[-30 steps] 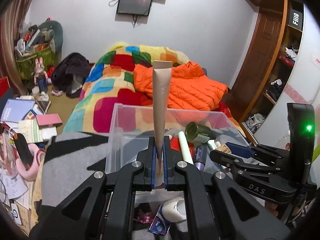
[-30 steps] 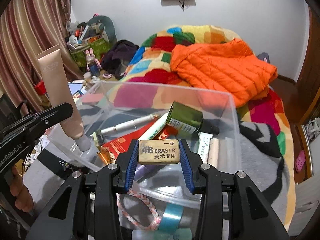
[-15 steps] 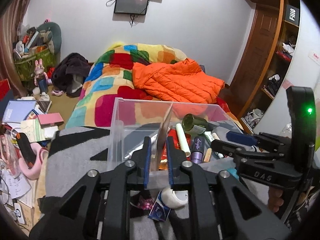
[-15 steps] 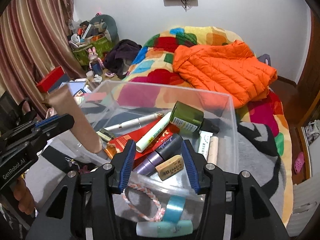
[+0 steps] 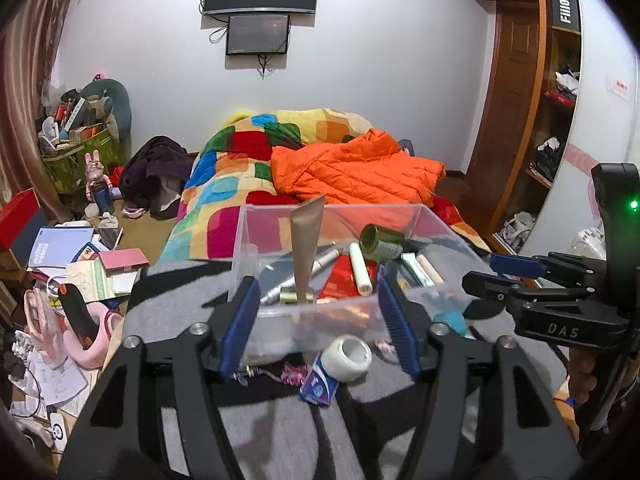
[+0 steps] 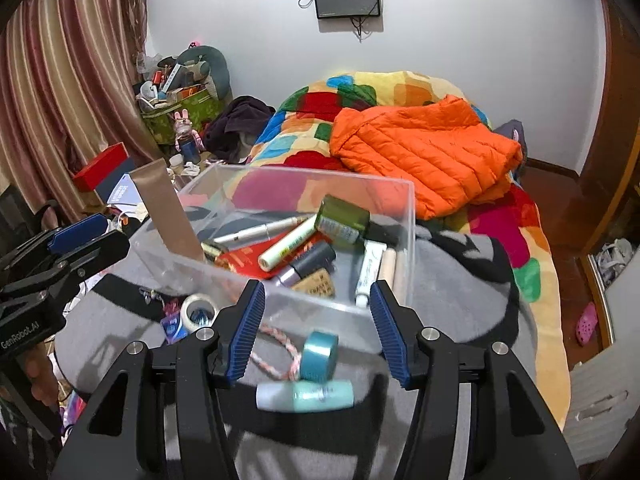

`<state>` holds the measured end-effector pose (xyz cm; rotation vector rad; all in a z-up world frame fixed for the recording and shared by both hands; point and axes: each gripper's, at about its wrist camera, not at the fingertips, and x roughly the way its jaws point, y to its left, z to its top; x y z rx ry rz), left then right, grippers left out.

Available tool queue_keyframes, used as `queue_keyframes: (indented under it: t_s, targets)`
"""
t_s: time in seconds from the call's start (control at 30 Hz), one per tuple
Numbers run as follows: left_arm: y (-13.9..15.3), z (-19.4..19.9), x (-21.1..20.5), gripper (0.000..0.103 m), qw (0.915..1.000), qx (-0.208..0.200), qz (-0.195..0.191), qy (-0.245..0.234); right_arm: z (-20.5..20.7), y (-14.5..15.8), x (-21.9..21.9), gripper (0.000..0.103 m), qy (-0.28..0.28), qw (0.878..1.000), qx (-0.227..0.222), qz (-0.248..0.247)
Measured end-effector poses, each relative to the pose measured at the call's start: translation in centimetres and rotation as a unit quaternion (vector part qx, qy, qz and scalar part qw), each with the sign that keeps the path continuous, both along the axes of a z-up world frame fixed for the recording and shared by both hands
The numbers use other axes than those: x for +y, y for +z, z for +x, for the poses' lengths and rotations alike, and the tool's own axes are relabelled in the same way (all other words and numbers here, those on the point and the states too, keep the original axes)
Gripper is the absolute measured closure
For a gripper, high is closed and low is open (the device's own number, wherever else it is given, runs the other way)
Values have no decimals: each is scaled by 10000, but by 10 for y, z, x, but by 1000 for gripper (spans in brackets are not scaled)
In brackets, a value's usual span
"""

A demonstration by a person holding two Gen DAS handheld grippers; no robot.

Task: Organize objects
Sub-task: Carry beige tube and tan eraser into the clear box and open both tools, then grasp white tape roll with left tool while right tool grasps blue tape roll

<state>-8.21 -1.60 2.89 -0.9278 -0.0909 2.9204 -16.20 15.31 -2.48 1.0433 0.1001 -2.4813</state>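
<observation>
A clear plastic bin (image 5: 436, 224) (image 6: 409, 216) sits on a grey blanket and holds pens, tubes and a green bottle (image 6: 340, 218). A beige tube (image 5: 306, 248) (image 6: 172, 208) stands tilted in the bin's near left corner. The 4B eraser (image 6: 318, 285) lies in the bin. My left gripper (image 5: 318, 322) is open and empty, just before the bin. My right gripper (image 6: 318, 330) is open and empty above a teal tape roll (image 6: 319, 356) and a mint tube (image 6: 306, 395).
A white tape roll (image 5: 347, 358) and a blue packet (image 5: 318, 384) lie on the blanket before the bin. A braided cord (image 6: 276, 344) lies there too. An orange jacket (image 6: 424, 148) lies on the bed behind. Clutter covers the floor at left.
My left gripper opened and let the beige tube drop into the bin. My right gripper opened and let the eraser fall into the bin. Both have pulled back.
</observation>
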Motion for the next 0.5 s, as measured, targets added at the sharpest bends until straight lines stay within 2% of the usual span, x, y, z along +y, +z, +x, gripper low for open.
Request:
queue_keyframes:
  t_s: [0.1, 0.5]
  targets:
    - [-10, 7, 5, 33, 9999, -119, -18, -51, 5, -7, 4, 52, -63, 10000, -76, 8]
    - [-67, -7, 25, 33, 9951, -916, -130, -347, 8, -56, 21, 52, -331, 9958, -801, -288]
